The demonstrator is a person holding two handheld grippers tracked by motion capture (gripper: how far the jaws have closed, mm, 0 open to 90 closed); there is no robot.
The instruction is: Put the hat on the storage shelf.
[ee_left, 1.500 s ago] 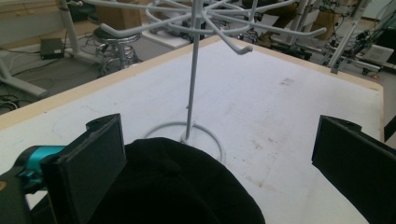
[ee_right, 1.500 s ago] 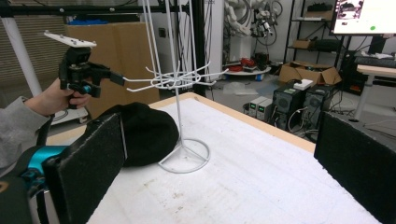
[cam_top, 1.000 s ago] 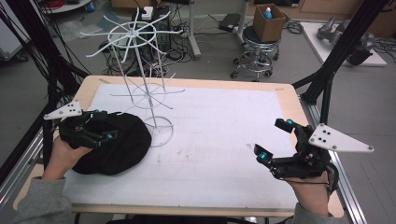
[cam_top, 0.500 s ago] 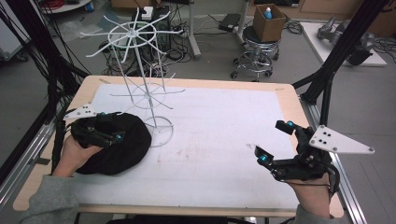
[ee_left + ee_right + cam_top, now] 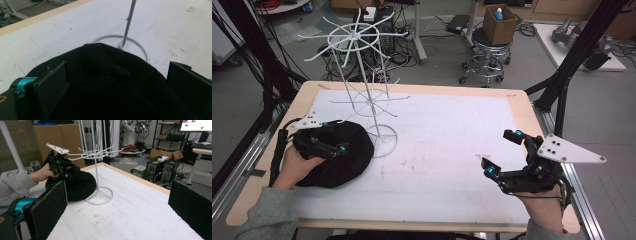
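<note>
A black knit hat (image 5: pixel 349 162) lies on the white mat at the left, against the base ring of a white wire rack (image 5: pixel 364 75). My left gripper (image 5: pixel 331 141) rests low on top of the hat, open; in the left gripper view the hat (image 5: pixel 107 62) bulges up between the two wide-apart jaws of this gripper (image 5: pixel 117 73), and the rack's post (image 5: pixel 128 22) stands just beyond. My right gripper (image 5: pixel 500 151) hovers open over the mat at the right with nothing in it. The right gripper view looks between its pads (image 5: pixel 50 203) toward the hat (image 5: pixel 81 183).
The rack's base ring (image 5: pixel 382 142) sits left of the table's middle, with thin hooked arms spreading above it. The wooden table edge (image 5: pixel 422 90) borders the mat. A stool, a cardboard box and cables stand on the floor beyond.
My left gripper has slid a little to the right, farther over the hat. The right gripper has stayed where it was, still open.
</note>
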